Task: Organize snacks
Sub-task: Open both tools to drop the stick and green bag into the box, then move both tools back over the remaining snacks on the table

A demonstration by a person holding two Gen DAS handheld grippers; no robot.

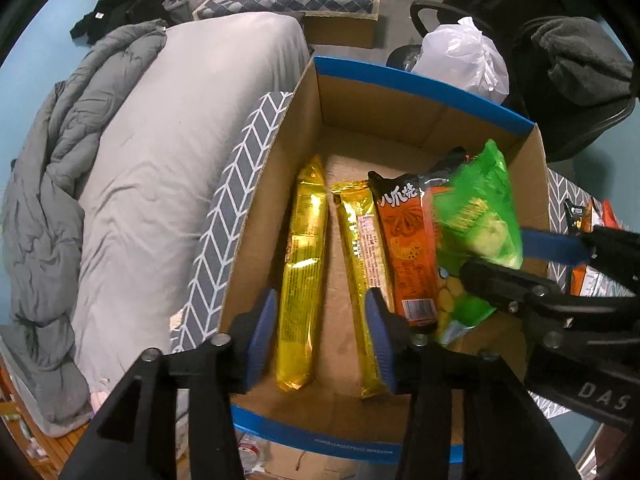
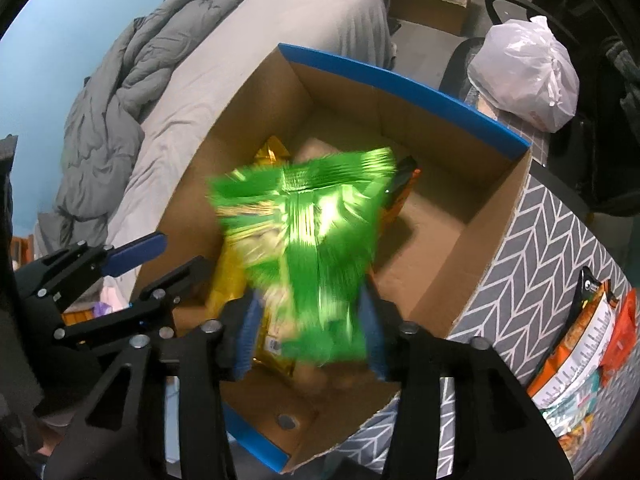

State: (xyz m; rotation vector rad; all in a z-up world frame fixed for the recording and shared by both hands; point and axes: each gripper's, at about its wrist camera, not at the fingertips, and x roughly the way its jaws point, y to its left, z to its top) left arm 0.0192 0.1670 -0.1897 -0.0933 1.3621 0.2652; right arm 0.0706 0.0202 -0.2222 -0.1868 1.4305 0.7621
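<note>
Corrugated cardboard box (image 1: 400, 120) holds glossy foil packs. Left gripper (image 1: 320, 336) jaws released, straddling a gold pack (image 1: 300, 276). Right gripper (image 2: 308, 344) jaws parted; crinkled green bag (image 2: 304, 240) blurred between.

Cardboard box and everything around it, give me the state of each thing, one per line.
Cardboard box: open, flaps up.
Two gold packets: lying flat in the box, side by side.
Orange packet: sealed, lying in the box.
Green bag: blurred, between the right tool's fingers over the box.
Left tool: open, nothing gripped.
Right tool: open.
White plastic bag: tied shut.
</note>
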